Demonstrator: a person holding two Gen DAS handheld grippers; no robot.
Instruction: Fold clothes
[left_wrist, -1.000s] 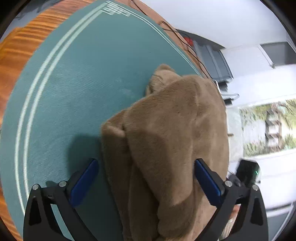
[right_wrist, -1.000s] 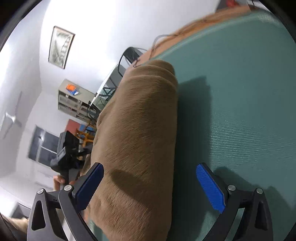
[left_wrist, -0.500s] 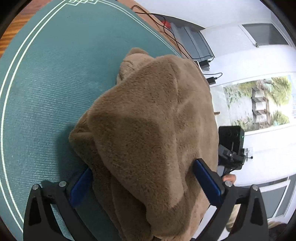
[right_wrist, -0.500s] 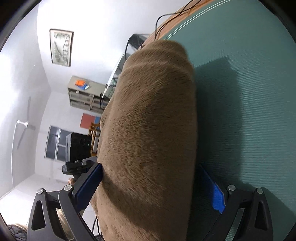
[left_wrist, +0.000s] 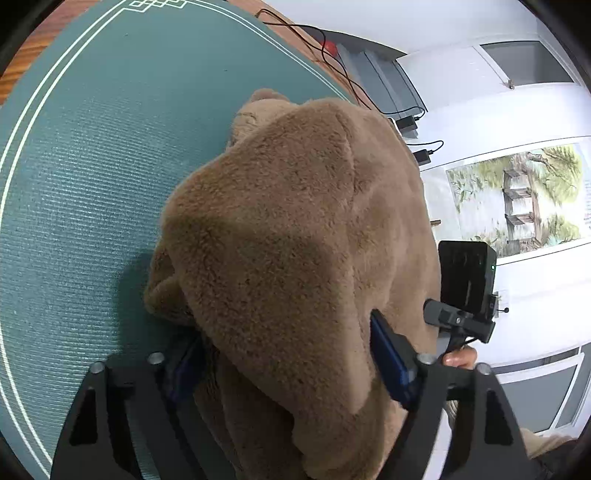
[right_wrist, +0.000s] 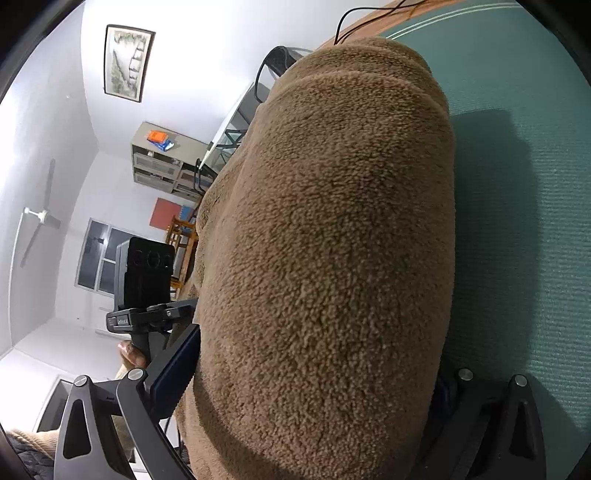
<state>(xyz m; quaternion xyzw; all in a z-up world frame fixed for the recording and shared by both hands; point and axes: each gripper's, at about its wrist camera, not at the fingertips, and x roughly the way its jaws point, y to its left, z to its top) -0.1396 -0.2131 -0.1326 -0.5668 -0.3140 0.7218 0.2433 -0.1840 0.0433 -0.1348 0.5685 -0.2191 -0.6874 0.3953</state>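
1. Both grippers have closed in on the brown fleece garment (left_wrist: 295, 240) since the earlier frames.
2. Left gripper (left_wrist: 284, 358): narrowed, clamping bunched fleece.
3. Right gripper (right_wrist: 314, 373): narrowed onto the same garment (right_wrist: 332, 240).
4. Garment is raised at the held end; its far end rests on the green mat (left_wrist: 74, 184).
5. Long axis runs away from both grippers, neither clearly nearer.

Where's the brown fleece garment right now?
The brown fleece garment is bunched between both tongs, left tongs and right tongs, over the green mat, near its edge on the wall side.
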